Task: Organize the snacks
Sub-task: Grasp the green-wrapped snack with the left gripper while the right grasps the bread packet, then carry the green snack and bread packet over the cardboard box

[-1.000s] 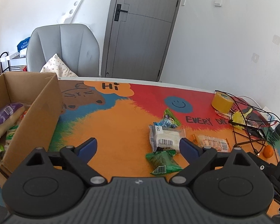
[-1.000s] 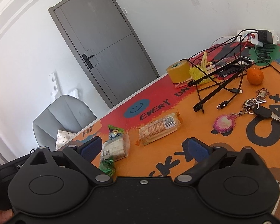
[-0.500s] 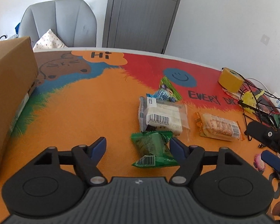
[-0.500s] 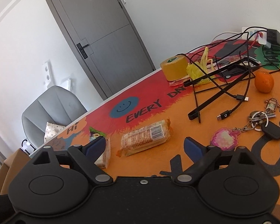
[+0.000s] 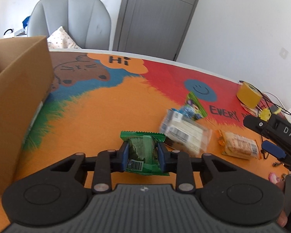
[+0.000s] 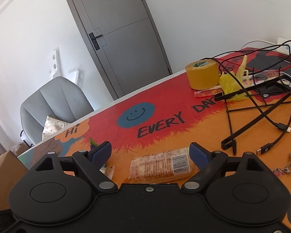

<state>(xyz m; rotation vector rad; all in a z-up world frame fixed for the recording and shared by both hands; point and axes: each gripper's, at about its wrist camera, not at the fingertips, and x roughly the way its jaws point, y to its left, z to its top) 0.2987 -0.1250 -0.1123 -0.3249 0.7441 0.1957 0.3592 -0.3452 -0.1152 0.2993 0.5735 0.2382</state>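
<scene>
Your left tongs point(image 5: 143, 153), low centre of the left wrist view, are closing on the green snack packet point(image 5: 143, 152), both blue pads pressed against its sides above the desk point(image 5: 106, 116). Just to the right of it lies the clear-wrapped white snack point(image 5: 186, 134), blurred, with a small blue and green packet point(image 5: 193, 108) beyond it. Further right sits the orange biscuit pack point(image 5: 238, 145). The cardboard box point(image 5: 19, 104) stands at the left edge of that frame. Your right tongs point(image 6: 150, 151) stand wide apart and are narrowing, pads on either side of the orange biscuit pack point(image 6: 163, 166) without touching it; it lies flat on the desk. A roll of yellow tape point(image 6: 201, 74) and tangled black cables point(image 6: 261, 101) occupy the upper right of the right wrist view.
</scene>
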